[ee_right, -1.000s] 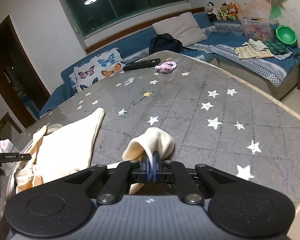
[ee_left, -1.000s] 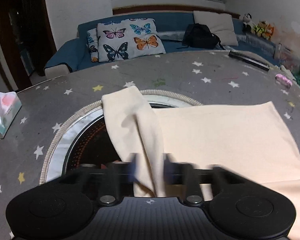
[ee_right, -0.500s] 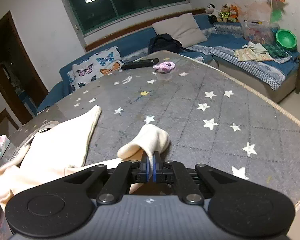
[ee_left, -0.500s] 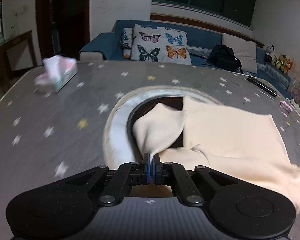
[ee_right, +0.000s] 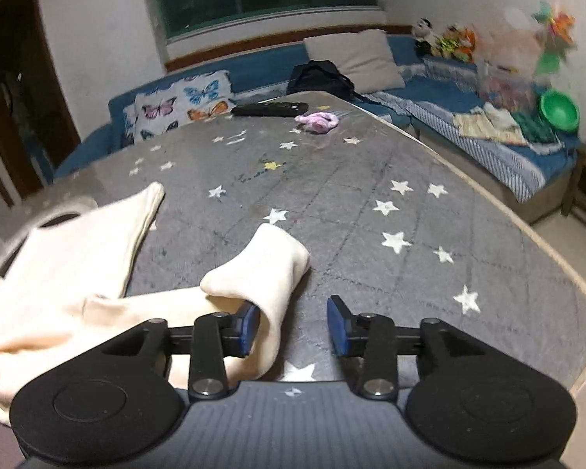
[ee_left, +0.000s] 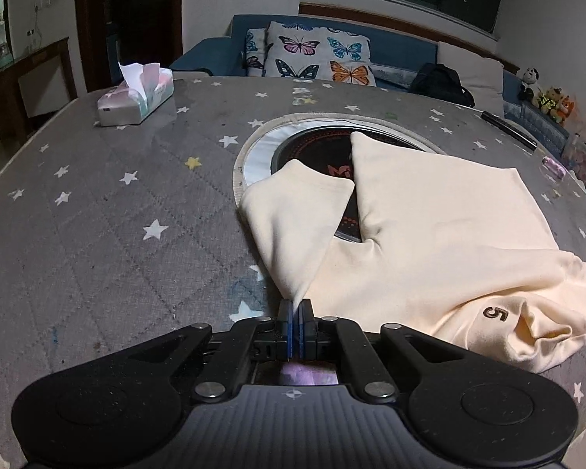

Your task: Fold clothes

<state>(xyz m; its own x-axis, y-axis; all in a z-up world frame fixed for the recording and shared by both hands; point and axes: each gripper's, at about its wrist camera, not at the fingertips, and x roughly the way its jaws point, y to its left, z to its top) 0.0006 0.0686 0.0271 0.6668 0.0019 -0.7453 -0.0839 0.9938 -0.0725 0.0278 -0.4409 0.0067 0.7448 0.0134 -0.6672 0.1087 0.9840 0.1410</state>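
Note:
A cream sweatshirt [ee_left: 441,230] lies spread on the grey star-patterned table [ee_left: 109,215], its body partly over the round black inset. My left gripper [ee_left: 295,312] is shut on the end of the sweatshirt's left sleeve [ee_left: 293,219], which lies stretched toward me. A "5" mark [ee_left: 495,314] shows on the bunched fabric at the right. In the right wrist view my right gripper [ee_right: 293,322] stands open. The other sleeve [ee_right: 261,269] lies folded over just beyond it, touching the left finger [ee_right: 248,326]. The sweatshirt's body [ee_right: 66,258] stretches off to the left.
A tissue box [ee_left: 136,93] sits at the table's far left. A black remote [ee_right: 269,109] and a pink cloth [ee_right: 318,122] lie at the far end. The table's edge [ee_right: 527,230] curves along the right. A blue sofa with butterfly cushions [ee_left: 316,52] stands behind.
My right gripper has opened and let go of the right sleeve. My left gripper shut on the left sleeve and pulled it out toward the near left.

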